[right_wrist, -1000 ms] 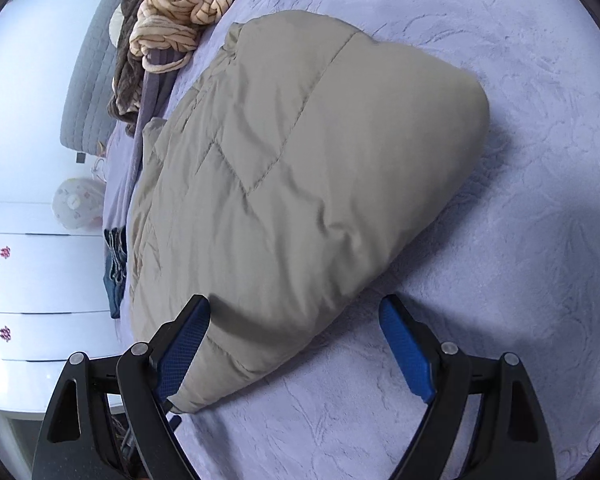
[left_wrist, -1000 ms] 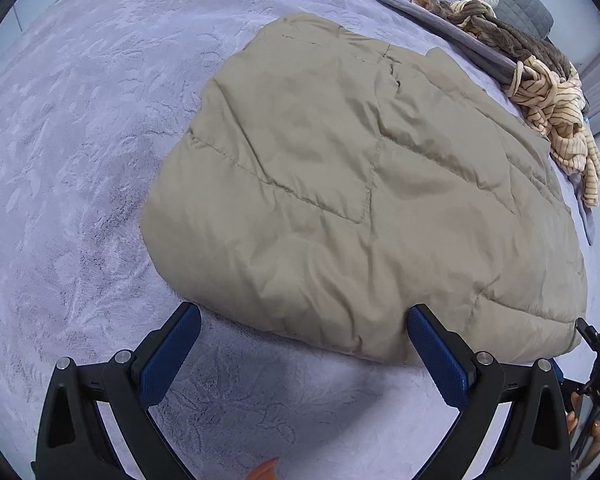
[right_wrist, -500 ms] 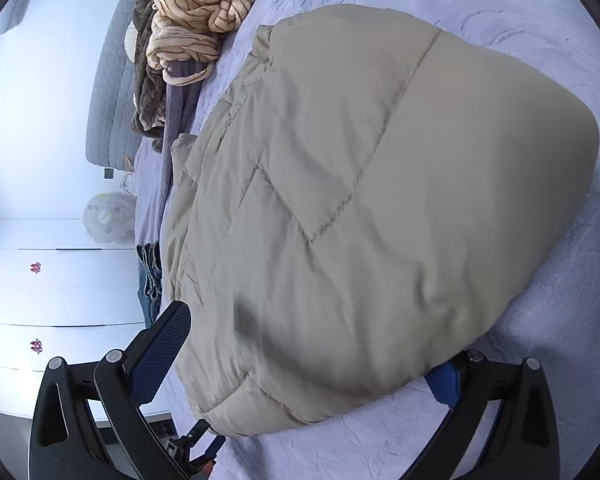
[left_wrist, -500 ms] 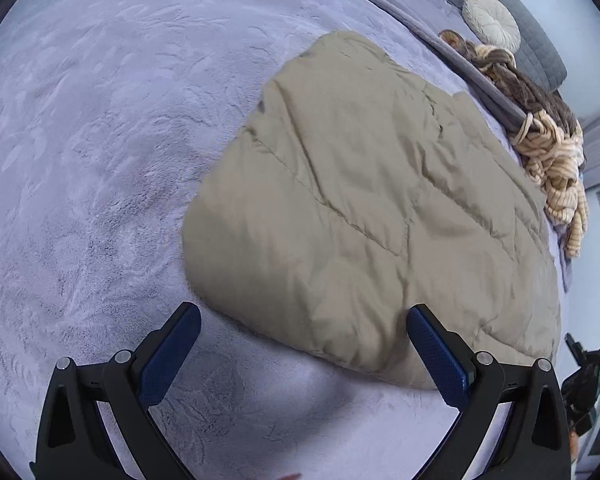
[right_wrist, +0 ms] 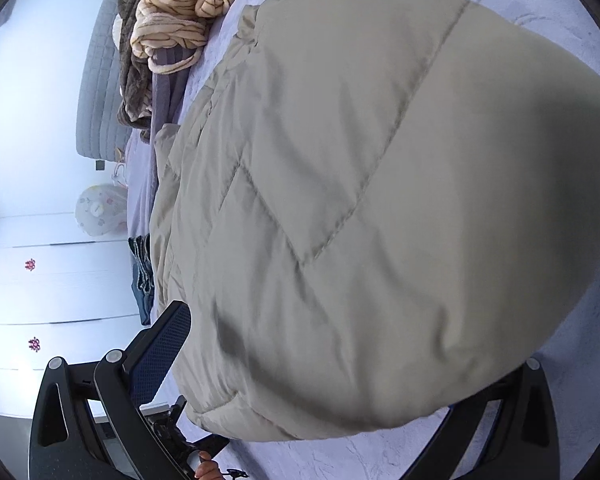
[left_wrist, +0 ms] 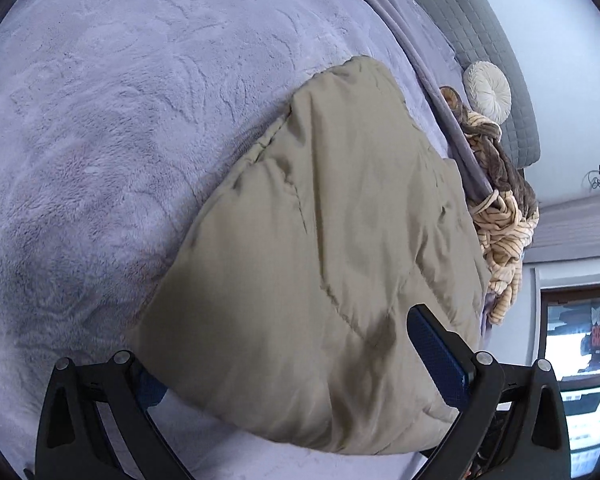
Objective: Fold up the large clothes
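Note:
A beige quilted puffer jacket (left_wrist: 332,248) lies folded on the lilac bedspread (left_wrist: 100,140). My left gripper (left_wrist: 292,364) is open, its jaws set around the jacket's near edge: the right finger (left_wrist: 436,352) lies over the fabric, the left one is under the edge and mostly hidden. In the right wrist view the jacket (right_wrist: 380,184) fills the frame. My right gripper (right_wrist: 340,364) is open around its near edge, the left finger (right_wrist: 160,348) beside it, the right one hidden beneath the fabric.
A heap of striped cream and brown clothes (left_wrist: 500,216) lies along the far side of the bed, also in the right wrist view (right_wrist: 172,20). Folded jeans (right_wrist: 142,280), a round cushion (left_wrist: 486,90), a grey headboard (left_wrist: 480,40) and white cupboards (right_wrist: 40,300) stand beyond.
Both grippers have moved forward and rolled sideways, from just short of the jacket to straddling its near edge. The jacket now covers one finger of each.

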Motion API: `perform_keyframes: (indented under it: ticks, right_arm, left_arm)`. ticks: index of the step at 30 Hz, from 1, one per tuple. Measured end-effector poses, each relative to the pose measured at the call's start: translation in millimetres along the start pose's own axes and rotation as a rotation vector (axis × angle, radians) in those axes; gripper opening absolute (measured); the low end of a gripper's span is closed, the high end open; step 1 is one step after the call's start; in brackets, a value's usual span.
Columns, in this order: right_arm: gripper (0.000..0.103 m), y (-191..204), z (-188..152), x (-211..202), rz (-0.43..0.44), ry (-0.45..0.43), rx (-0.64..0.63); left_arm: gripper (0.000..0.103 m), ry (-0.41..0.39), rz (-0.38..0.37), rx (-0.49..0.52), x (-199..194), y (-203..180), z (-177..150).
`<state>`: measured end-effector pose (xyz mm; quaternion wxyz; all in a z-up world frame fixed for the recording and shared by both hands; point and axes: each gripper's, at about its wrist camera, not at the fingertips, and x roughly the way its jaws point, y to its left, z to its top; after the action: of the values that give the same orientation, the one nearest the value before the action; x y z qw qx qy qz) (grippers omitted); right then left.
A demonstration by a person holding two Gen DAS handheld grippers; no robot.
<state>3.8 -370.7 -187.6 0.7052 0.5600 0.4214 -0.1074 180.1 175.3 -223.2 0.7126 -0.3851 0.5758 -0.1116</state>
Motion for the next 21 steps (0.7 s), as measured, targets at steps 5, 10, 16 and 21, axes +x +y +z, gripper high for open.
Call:
perform_keyframes:
  ticks: [5, 10, 16, 21]
  right_arm:
    - [0.103, -12, 9, 4, 0.044, 0.008, 0.073]
    - [0.079, -16, 9, -1, 0.027, 0.021, 0.087]
    - [0.027, -10, 1, -12, 0.034, 0.003, 0.045]
    - [0.023, -2, -17, -35, 0.018, -0.013, 0.009]
  left_arm:
    - [0.075, -0.077, 0.032, -0.03, 7, -10, 6]
    - [0.026, -0.122, -0.006, 0.066, -5, -20, 11]
    - [0.023, -0.148, 0.057, 0.284, -24, -55, 4]
    - [0.023, -0.118, 0.05, 0.41, -49, -64, -4]
